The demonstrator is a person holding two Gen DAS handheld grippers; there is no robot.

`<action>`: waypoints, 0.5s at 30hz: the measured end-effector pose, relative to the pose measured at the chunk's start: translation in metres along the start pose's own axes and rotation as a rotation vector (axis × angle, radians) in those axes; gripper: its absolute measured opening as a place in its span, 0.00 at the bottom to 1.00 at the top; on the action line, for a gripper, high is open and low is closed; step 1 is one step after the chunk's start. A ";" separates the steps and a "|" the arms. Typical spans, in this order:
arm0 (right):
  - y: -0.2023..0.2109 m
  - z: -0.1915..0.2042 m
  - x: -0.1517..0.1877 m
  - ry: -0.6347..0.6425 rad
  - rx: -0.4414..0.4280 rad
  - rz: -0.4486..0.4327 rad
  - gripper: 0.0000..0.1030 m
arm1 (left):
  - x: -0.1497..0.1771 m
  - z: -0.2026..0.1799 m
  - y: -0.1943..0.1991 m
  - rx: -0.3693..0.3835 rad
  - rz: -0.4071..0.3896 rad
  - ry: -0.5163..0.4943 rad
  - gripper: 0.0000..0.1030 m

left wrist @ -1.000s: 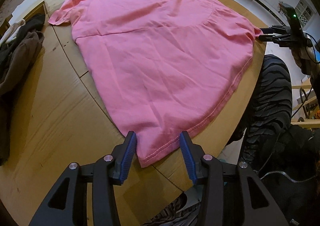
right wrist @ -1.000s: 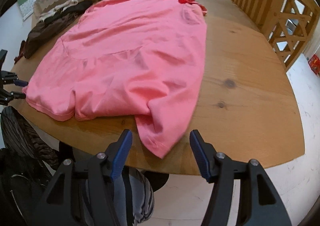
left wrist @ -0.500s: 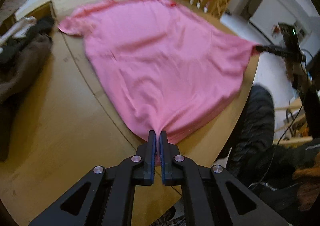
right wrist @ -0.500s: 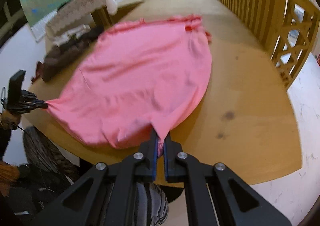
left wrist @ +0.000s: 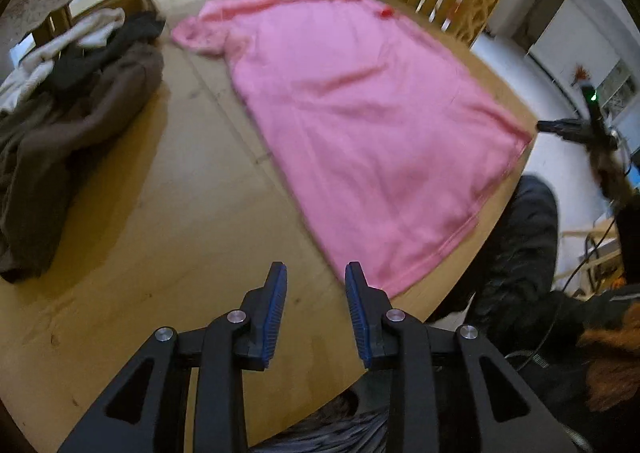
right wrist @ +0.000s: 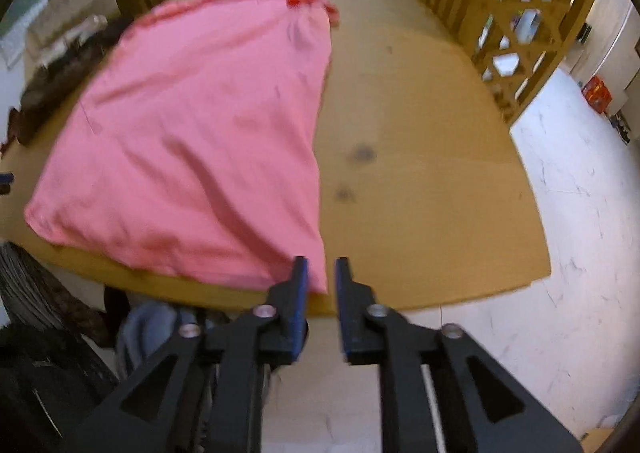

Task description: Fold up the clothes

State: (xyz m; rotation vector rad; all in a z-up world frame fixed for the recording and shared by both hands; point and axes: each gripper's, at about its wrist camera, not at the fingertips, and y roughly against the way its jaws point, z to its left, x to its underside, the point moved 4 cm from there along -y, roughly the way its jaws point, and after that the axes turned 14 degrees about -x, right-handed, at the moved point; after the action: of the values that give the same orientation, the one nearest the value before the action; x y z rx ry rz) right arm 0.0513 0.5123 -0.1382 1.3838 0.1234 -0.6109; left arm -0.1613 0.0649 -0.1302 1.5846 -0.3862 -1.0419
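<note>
Both jaws are opening: the left hand-held gripper (left wrist: 316,273) holds nothing, and the right hand-held gripper (right wrist: 321,267) frames the shirt (right wrist: 192,141) corner unpinched.

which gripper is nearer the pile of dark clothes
Left. The left gripper hangs beside the dark clothes; the right gripper is across the pink shirt.

We hold our left black two-finger gripper with blue pads (left wrist: 316,273) angled steeply downward, its jaws opening with nothing between them; our right black two-finger gripper with blue pads (right wrist: 321,268) points steeply downward too, jaws opening, pads clear of everything
</note>
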 end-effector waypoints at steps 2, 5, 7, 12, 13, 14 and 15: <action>0.004 0.013 -0.011 0.052 -0.028 -0.035 0.23 | -0.011 -0.012 0.004 0.011 -0.029 -0.037 0.28; -0.005 0.030 -0.021 0.108 -0.045 -0.014 0.23 | -0.016 -0.037 -0.002 0.043 -0.028 -0.100 0.28; -0.016 0.038 -0.018 0.140 -0.064 0.029 0.31 | -0.007 -0.052 -0.011 0.009 0.002 -0.183 0.28; -0.024 0.025 0.003 0.124 0.030 0.053 0.45 | 0.014 -0.064 -0.029 -0.068 0.083 -0.251 0.35; -0.023 0.017 0.008 0.091 0.019 0.053 0.45 | 0.016 -0.059 -0.031 -0.078 0.090 -0.231 0.38; -0.022 0.012 0.011 0.066 0.010 0.051 0.45 | 0.018 -0.055 -0.032 -0.074 0.098 -0.203 0.38; -0.022 0.007 0.013 0.042 0.002 0.050 0.45 | 0.019 -0.054 -0.033 -0.069 0.101 -0.194 0.38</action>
State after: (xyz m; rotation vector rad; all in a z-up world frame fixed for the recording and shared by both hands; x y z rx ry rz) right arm 0.0503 0.5004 -0.1615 1.3976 0.1217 -0.5409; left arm -0.1177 0.0948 -0.1698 1.3927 -0.5507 -1.1229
